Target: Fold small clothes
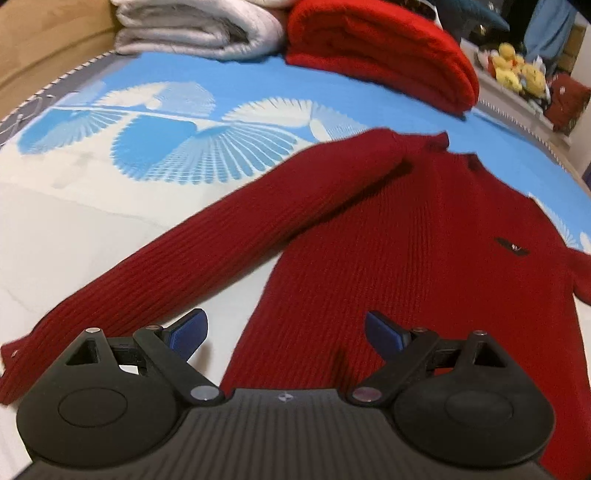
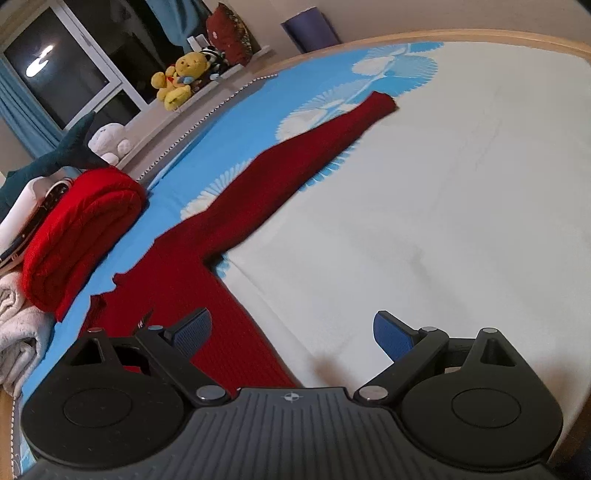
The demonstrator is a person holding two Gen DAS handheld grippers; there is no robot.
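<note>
A dark red ribbed sweater (image 1: 424, 258) lies flat on the bed, front up, with a small dark logo on the chest. One sleeve (image 1: 184, 266) stretches out to the lower left. My left gripper (image 1: 286, 334) hovers open over the sweater's lower side edge, nothing between its blue pads. In the right wrist view the same sweater (image 2: 207, 291) shows with its other sleeve (image 2: 314, 147) reaching toward the far right. My right gripper (image 2: 291, 336) stands open above the sweater's right edge and the white sheet, holding nothing.
The bedspread (image 1: 92, 229) is blue and white with fan prints. A folded bright red knit (image 1: 380, 51) and folded white fabric (image 1: 192, 29) lie at the bed's far end. Plush toys (image 2: 177, 79) sit on a ledge beyond. A wooden bed frame (image 2: 480, 37) rims the mattress.
</note>
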